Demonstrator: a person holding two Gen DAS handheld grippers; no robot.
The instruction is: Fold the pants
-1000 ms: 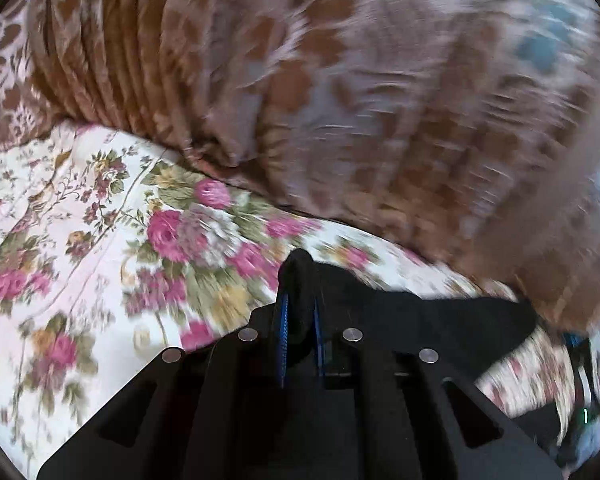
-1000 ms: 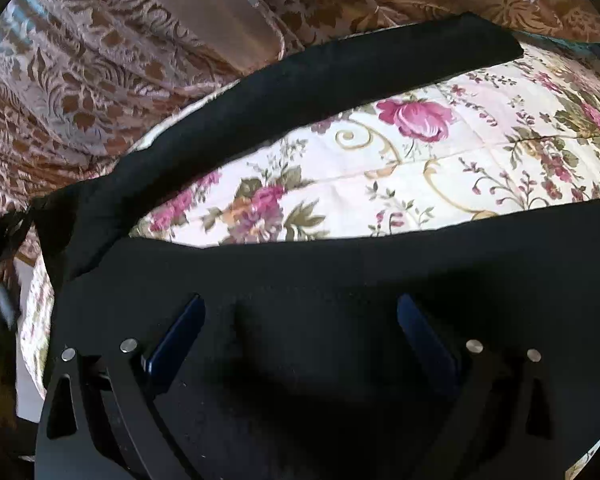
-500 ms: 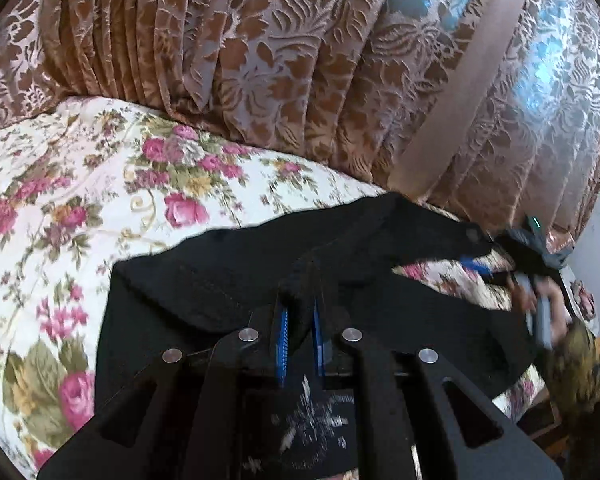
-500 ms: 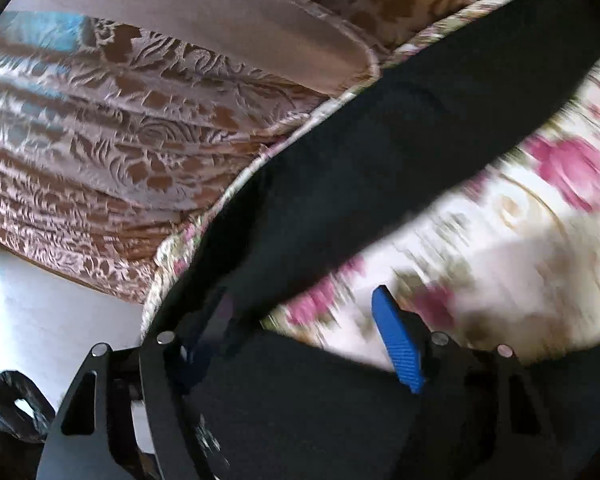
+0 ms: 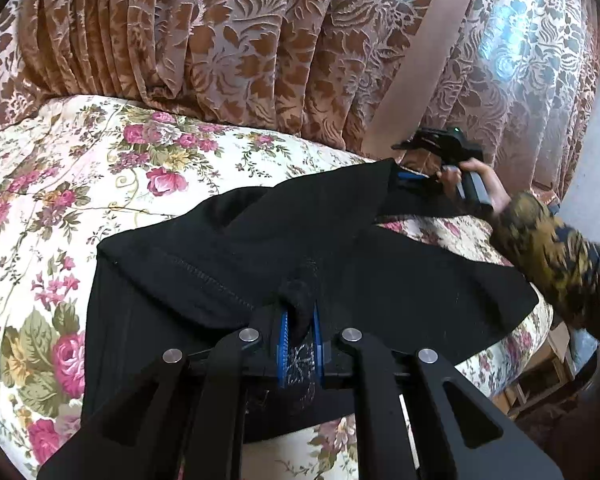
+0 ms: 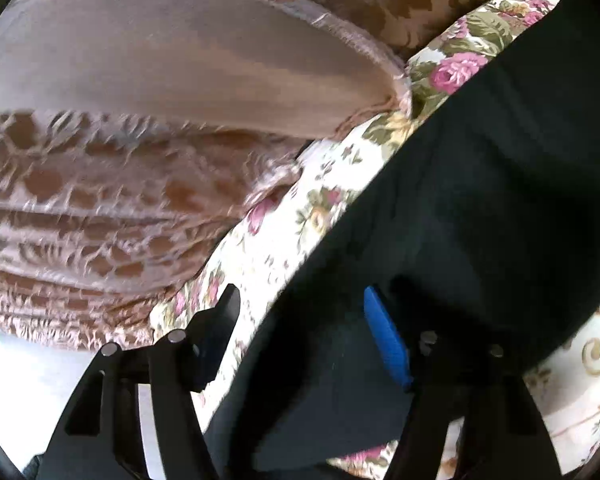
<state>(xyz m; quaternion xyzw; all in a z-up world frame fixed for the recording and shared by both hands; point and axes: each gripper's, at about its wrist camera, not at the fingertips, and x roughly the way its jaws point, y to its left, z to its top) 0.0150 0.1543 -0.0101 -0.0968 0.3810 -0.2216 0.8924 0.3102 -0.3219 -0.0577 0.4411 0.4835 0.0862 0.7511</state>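
Observation:
Black pants point(image 5: 228, 256) lie spread on a flowered bedspread point(image 5: 100, 168), one leg running off to the right. My left gripper point(image 5: 299, 320) is shut on a bunched fold of the pants near the seam. In the left wrist view my right gripper point(image 5: 424, 172) is at the far end of that leg, held by a person's hand point(image 5: 484, 184). In the right wrist view the right gripper point(image 6: 300, 294) has its jaws apart and closing. The edge of the pants point(image 6: 480, 200) lies between them, against the blue pad point(image 6: 384, 336); the other finger point(image 6: 224, 312) stands off the cloth.
A brown patterned curtain point(image 5: 240, 40) hangs right behind the bed, with a plain band point(image 6: 160, 68) close to the right gripper. A patterned sleeve point(image 5: 548, 240) crosses the right side. The bed's edge drops away at the lower right, where wooden slats point(image 5: 540, 376) show.
The left gripper has carried its fold across the bed, so much more of the pants shows. The right gripper slid along the leg toward the curtain, rolled, and its jaws narrowed.

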